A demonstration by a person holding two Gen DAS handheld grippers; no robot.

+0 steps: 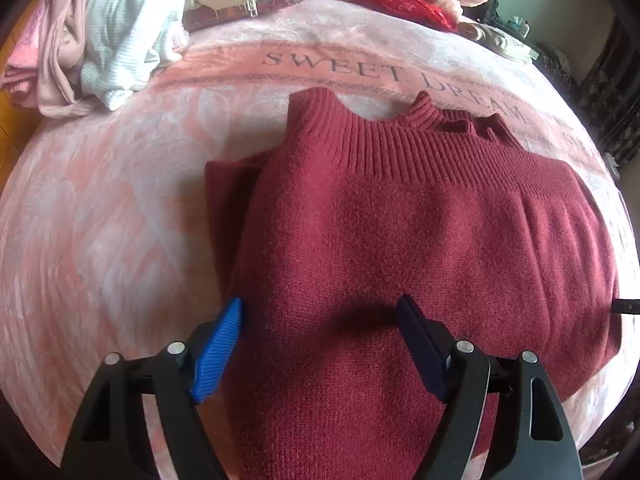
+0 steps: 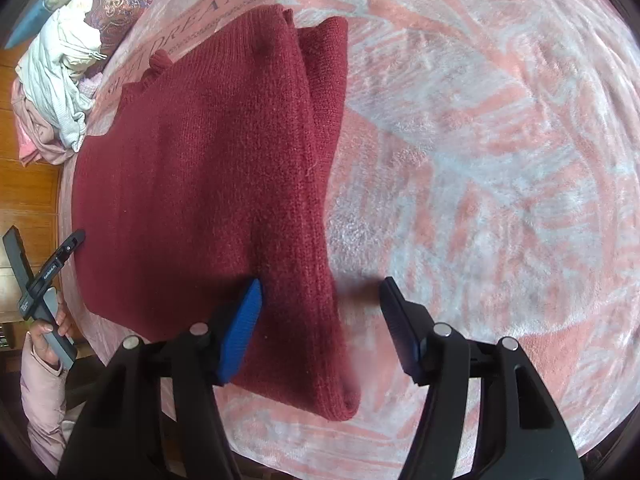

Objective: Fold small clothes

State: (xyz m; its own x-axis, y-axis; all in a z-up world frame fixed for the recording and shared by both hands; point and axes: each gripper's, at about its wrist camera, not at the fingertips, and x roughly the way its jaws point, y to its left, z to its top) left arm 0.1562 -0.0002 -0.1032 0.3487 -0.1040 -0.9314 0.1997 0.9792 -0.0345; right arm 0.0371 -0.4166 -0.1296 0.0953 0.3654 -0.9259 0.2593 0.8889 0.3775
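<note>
burgundy knit sweater, ribbed collar at the far end in the left wrist view; lies flat on the pink blanket lettered "sweet dream", sleeves already turned in so that a narrower layer shows under each long edge.

left gripper: jaws spread wide, holding nothing; blue pad at the sweater's left edge, the dark pad over the body of the knit.

right gripper: jaws likewise spread, empty; straddles the doubled right edge of the sweater near its lower corner, the blue pad on the wool and the dark pad over bare blanket.

person's hand on the left gripper's handle shows at the margin of the right wrist view.

other stock: heap of pale and pink clothes at the blanket's far left corner; red cloth at the far edge.

handling notes (judgement): thick, soft, limp wool; light but bulky, will sag and drag on the fleece rather than slide. not fragile, though loops could snag. best taken at the stacked edge layers near the hem corners, pinching all plies together, then carried toward the collar for the cross fold.
</note>
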